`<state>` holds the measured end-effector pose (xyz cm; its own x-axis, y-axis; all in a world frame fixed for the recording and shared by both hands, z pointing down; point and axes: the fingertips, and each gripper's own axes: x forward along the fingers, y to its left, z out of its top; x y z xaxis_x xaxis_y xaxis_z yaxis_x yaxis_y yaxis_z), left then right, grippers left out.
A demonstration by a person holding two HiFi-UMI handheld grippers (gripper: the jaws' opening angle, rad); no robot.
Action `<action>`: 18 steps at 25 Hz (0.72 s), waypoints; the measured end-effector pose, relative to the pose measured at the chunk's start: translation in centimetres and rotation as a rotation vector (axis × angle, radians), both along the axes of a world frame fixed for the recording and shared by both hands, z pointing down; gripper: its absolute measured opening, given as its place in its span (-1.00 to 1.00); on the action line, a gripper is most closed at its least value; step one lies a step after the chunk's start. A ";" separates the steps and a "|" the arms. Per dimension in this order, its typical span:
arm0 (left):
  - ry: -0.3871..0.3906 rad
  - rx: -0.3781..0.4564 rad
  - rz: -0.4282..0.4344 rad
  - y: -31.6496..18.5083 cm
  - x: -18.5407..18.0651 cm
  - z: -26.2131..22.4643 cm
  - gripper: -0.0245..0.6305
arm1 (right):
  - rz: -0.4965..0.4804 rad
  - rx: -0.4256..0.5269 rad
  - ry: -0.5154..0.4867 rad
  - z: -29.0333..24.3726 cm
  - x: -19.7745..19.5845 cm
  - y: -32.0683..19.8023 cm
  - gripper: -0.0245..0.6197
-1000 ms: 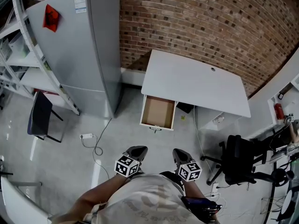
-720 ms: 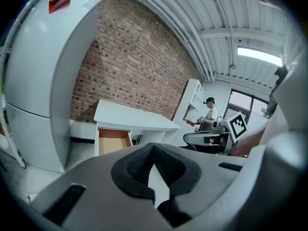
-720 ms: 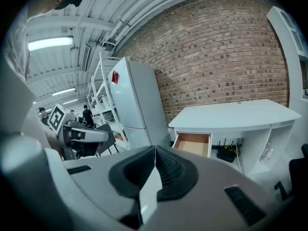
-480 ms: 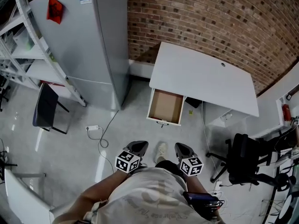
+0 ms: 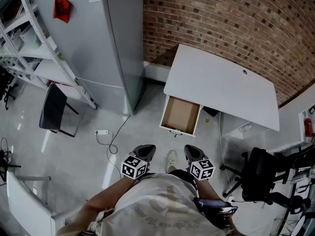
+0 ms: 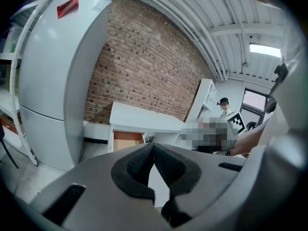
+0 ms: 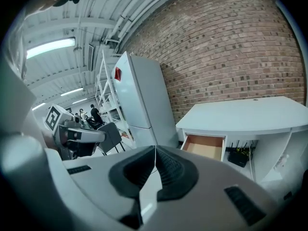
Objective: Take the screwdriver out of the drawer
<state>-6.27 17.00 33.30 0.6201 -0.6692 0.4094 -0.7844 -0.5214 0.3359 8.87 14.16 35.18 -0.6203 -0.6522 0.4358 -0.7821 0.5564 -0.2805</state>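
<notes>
An open wooden drawer [image 5: 180, 115] hangs under the left end of a white desk [image 5: 221, 90]; its brown floor looks bare, and I cannot make out a screwdriver from here. The drawer [image 6: 127, 139] is small in the left gripper view, and the drawer [image 7: 204, 147] is a little larger in the right gripper view. My left gripper [image 5: 143, 153] and right gripper [image 5: 193, 153] are held side by side in front of the person's body, well short of the drawer. Both are shut with nothing between the pads, which meet at their tips in the left gripper [image 6: 153, 146] and right gripper [image 7: 155, 148].
A tall grey fridge [image 5: 98, 43] stands left of the desk against the brick wall, with white shelving [image 5: 24, 48] and a black chair [image 5: 51, 113] further left. A power strip with cable [image 5: 102, 132] lies on the floor. A black office chair [image 5: 261, 178] stands at the right.
The person has walked toward the desk, so the drawer and fridge sit nearer and lower in the head view. Both grippers stay shut and side by side.
</notes>
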 end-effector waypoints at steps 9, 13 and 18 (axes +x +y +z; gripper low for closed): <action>-0.021 -0.027 0.010 -3.7 1.5 0.7 -0.86 | 0.000 -0.007 -0.020 0.5 1.2 -4.0 -0.85; -0.029 -0.027 0.014 -6.2 2.6 0.4 -0.86 | 0.009 -0.017 -0.029 0.7 2.3 -6.4 -0.85; -0.039 -0.026 0.018 -8.8 3.7 0.2 -0.86 | -0.006 -0.024 -0.038 0.9 2.8 -9.1 -0.85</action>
